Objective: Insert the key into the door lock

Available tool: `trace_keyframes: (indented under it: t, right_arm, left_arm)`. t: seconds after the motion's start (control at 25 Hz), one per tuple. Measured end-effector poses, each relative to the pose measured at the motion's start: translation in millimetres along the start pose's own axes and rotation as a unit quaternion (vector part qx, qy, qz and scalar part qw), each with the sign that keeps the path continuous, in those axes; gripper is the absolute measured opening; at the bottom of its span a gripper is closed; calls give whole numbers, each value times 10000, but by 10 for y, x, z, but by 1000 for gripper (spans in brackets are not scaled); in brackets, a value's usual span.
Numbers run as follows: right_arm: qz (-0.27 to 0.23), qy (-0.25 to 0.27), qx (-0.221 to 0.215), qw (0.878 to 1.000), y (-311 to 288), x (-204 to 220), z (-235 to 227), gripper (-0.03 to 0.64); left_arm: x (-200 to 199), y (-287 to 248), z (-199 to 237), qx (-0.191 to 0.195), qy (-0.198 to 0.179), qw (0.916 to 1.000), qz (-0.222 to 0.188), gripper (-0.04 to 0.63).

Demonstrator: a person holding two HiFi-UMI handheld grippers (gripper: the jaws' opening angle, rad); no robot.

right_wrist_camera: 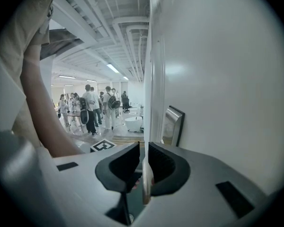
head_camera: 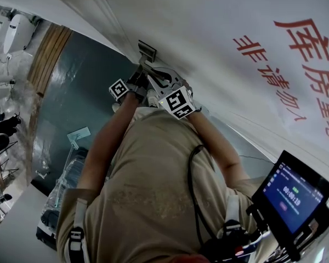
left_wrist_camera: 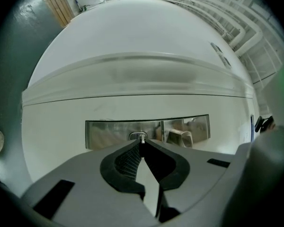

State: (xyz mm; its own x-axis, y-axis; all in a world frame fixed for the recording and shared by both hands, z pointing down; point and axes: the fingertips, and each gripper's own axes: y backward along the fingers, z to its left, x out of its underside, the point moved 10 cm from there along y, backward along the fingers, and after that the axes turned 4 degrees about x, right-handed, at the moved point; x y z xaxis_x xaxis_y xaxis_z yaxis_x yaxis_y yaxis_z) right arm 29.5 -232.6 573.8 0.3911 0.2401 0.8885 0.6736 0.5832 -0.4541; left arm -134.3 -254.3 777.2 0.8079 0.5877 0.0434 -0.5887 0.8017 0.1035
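Note:
A steel lock plate (left_wrist_camera: pixel 109 134) is set in the white door (left_wrist_camera: pixel 132 46), with the keyhole (left_wrist_camera: pixel 137 135) at its middle and a latch piece (left_wrist_camera: pixel 180 137) beside it. My left gripper (left_wrist_camera: pixel 142 144) is shut on a small key (left_wrist_camera: pixel 142 138), whose metal tip sits right at the keyhole. My right gripper (right_wrist_camera: pixel 145 150) has the door's thin white edge (right_wrist_camera: pixel 147 103) between its jaws and looks shut on it. The lock plate (right_wrist_camera: pixel 173 126) shows edge-on just beyond. In the head view both grippers (head_camera: pixel 141 69) (head_camera: pixel 156 82) meet just below the lock plate (head_camera: pixel 147 50).
Red characters (head_camera: pixel 296 59) are printed on the door face. A small screen (head_camera: pixel 296 193) hangs at my lower right. Dark green floor (head_camera: pixel 71 103) lies to the left. Several people (right_wrist_camera: pixel 92 108) stand far off past the door's edge, and my forearm (right_wrist_camera: pixel 42 112) fills that view's left.

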Motion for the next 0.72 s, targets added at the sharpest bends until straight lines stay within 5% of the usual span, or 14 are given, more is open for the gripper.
trace_keyframes:
  t: [0.52, 0.72]
  right_arm:
    - [19, 42, -79, 10000, -19, -15, 13, 61]
    - [42, 38, -109, 9999, -22, -9, 14, 61]
  left_arm:
    - [-5, -75, -34, -58, -38, 10000, 19, 34]
    - [11, -65, 1, -52, 279, 9995, -106, 34]
